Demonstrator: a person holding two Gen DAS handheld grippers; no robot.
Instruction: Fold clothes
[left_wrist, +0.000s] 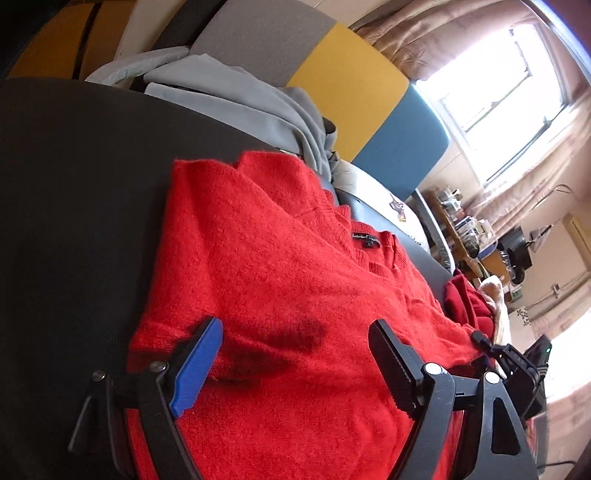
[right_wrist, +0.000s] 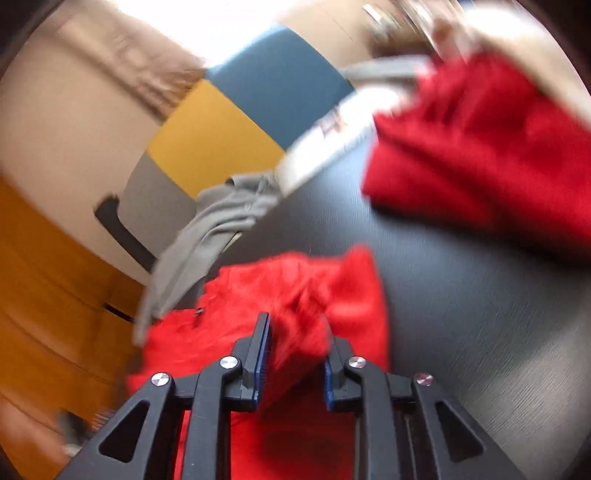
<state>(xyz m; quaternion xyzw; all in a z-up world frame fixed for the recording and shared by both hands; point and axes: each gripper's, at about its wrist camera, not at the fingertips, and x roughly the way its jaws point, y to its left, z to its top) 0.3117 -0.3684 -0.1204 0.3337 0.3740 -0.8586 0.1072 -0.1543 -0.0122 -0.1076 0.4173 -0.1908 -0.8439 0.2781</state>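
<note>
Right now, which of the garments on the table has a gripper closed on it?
The bright red sweater: the right gripper pinches a bunch of its fabric. The darker red garment farther off and the grey garment at the edge lie untouched.

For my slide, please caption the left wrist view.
Open left gripper above a red sweater on a dark table.

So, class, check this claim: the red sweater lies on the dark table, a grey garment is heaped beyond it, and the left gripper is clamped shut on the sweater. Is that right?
Not quite. The left gripper is not clamped: in the left wrist view its jaws stand wide apart over the red sweater, gripping nothing. The rest holds: the sweater lies on the dark table, with the grey garment heaped beyond it.
</note>
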